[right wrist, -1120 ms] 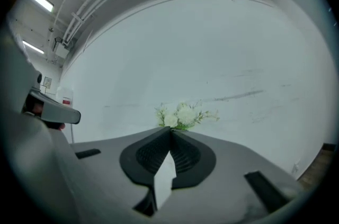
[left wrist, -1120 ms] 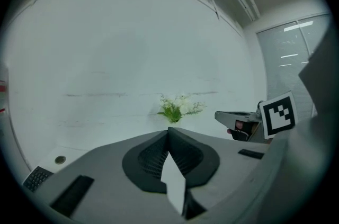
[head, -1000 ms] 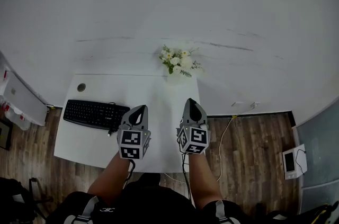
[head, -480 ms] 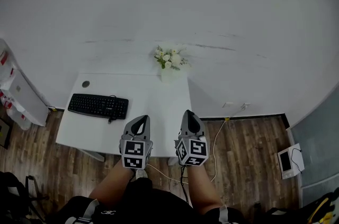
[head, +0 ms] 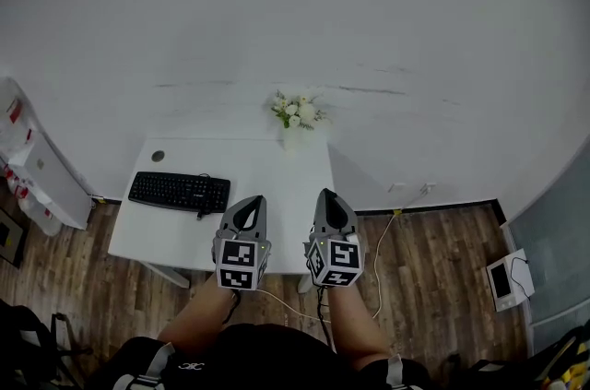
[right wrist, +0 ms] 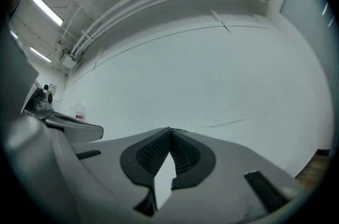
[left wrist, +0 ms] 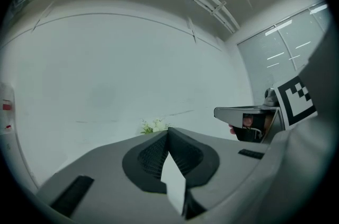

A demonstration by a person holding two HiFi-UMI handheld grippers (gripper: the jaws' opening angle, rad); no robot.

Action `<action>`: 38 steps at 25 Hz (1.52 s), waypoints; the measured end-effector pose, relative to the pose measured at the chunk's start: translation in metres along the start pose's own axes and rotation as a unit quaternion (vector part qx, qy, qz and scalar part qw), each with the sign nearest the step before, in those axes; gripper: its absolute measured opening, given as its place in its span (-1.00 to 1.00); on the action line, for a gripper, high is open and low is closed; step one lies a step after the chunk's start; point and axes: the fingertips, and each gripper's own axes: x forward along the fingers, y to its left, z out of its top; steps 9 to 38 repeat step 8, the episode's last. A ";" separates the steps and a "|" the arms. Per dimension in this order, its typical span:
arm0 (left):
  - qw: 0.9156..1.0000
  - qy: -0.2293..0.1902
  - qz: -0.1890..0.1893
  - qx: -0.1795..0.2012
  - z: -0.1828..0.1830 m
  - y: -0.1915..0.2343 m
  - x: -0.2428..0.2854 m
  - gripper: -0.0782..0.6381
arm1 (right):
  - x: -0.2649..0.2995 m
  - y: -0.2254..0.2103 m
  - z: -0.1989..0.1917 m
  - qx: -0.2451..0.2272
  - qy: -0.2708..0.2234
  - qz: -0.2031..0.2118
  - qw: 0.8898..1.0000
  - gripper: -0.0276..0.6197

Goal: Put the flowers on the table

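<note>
flowers (head: pixel 297 111): base washed out against wall (head: pixel 295 10) | white-green bunch, table (head: pixel 277 185) rear edge | left gripper (head: pixel 250 204), right gripper (head: pixel 327 195) clenched, empty

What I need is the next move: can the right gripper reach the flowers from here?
Probably yes, with a forward reach. The flowers stand at the far edge of the table; the right gripper, shut, hangs above the near side, and only bare table lies between. The keyboard sits further left.

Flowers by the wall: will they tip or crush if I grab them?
Probably top-heavy: the flowers spread wider than the pale vase beneath, so a push could tip it. Small blooms and sprigs likely bend; grip low.
</note>
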 end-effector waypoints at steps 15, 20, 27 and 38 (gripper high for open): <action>1.000 -0.010 0.002 -0.004 0.001 0.019 -0.007 -0.78 | 0.004 0.020 0.004 -0.002 -0.007 0.007 1.000 -0.91; 1.000 -0.010 0.002 -0.004 0.001 0.019 -0.007 -0.78 | 0.004 0.020 0.004 -0.002 -0.007 0.007 1.000 -0.91; 1.000 -0.010 0.002 -0.004 0.001 0.019 -0.007 -0.78 | 0.004 0.020 0.004 -0.002 -0.007 0.007 1.000 -0.91; 1.000 -0.010 0.002 -0.004 0.001 0.019 -0.007 -0.78 | 0.004 0.020 0.004 -0.002 -0.007 0.007 1.000 -0.91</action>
